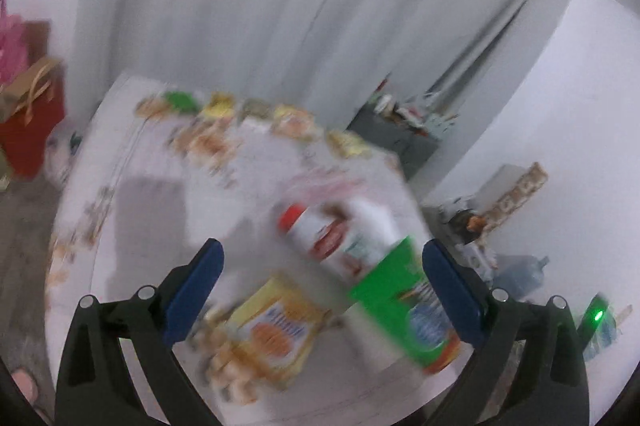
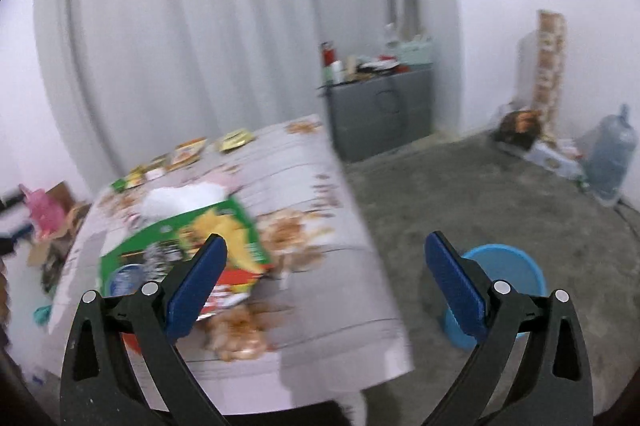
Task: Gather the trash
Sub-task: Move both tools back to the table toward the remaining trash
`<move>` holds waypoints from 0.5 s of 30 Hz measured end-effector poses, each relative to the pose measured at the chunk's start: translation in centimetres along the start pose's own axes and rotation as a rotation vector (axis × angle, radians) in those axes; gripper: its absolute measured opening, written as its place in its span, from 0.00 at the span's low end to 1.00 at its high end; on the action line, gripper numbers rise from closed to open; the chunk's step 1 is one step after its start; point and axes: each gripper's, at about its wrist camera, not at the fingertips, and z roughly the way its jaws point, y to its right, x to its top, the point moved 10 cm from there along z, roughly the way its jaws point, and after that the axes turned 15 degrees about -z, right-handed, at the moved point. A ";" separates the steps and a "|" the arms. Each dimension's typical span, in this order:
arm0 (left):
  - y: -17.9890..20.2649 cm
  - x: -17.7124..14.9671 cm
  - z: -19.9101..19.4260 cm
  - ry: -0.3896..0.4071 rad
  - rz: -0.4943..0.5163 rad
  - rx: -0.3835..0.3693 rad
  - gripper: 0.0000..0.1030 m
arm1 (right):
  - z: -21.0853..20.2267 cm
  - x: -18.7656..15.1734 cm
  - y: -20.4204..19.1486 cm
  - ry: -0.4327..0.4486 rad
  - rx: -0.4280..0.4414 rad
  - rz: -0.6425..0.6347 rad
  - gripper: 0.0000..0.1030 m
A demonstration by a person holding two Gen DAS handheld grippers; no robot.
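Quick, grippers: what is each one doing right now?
Left gripper: open, holding nothing, above the green box.
Right gripper: open, holding nothing, at the table edge.

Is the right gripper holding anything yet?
No: the right gripper has its jaws wide apart, with only the table and floor between them.

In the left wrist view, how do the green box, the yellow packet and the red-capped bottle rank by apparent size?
1. Green box, though nearest the camera.
2. Yellow packet and red-capped bottle look alike; blur prevents ranking.
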 end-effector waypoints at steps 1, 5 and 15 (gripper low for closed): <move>-0.7 -1.0 0.2 -0.004 0.012 0.008 0.94 | 0.2 0.1 -0.7 -0.009 0.036 0.007 0.92; -1.1 -4.8 1.8 -0.040 0.157 0.041 0.94 | 0.6 0.1 -3.7 -0.060 0.156 0.050 0.92; -1.4 -11.9 6.9 -0.060 0.661 0.263 0.68 | 1.8 -0.8 -5.3 -0.132 0.259 0.185 0.92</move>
